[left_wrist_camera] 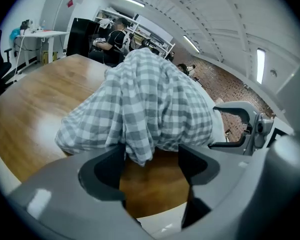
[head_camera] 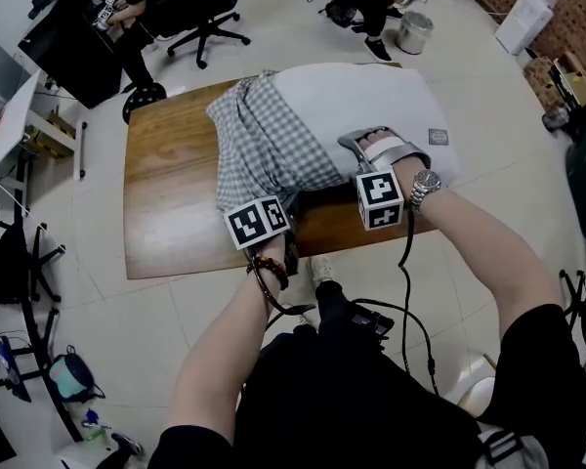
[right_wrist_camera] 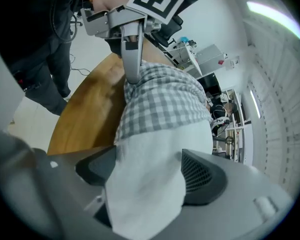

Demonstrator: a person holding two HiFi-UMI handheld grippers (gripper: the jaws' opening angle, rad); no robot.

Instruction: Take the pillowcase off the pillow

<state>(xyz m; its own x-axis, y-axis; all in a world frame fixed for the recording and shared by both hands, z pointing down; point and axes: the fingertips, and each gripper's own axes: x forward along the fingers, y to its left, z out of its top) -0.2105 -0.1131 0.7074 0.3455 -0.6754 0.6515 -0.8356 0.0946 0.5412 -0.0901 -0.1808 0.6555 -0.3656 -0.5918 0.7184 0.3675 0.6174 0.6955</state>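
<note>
Stripping step: pillowcase [head_camera: 264, 140] about half off, judging by the bare right half of the pillow [head_camera: 371, 96]; fresh holds being set up on both sides.
Left gripper [left_wrist_camera: 151, 156]: spread wide and empty, at the pillow's near left end; loose checked fold hanging just ahead of the jaw tips, not pinched.
Pillowcase: grey-and-white check, bunched in deep folds over the pillow's left half, edge lying across the pillow's middle.
Pillow: white, lying flat, wooden table [head_camera: 171, 184] beneath it, left half hidden inside the cloth.
Right gripper [right_wrist_camera: 149, 173]: spread wide around the pillow's bare near edge, white fabric filling the gap; apparently not squeezed yet, though contact with the pads hard to judge from so close.
Next move: closing the right jaws on the bare pillow as an anchor, closing the left jaws on the hanging fold, then drawing the cloth leftward, away from the pillow.
Care needed: catching the cloth alone on the left, not the pillow beneath it.
</note>
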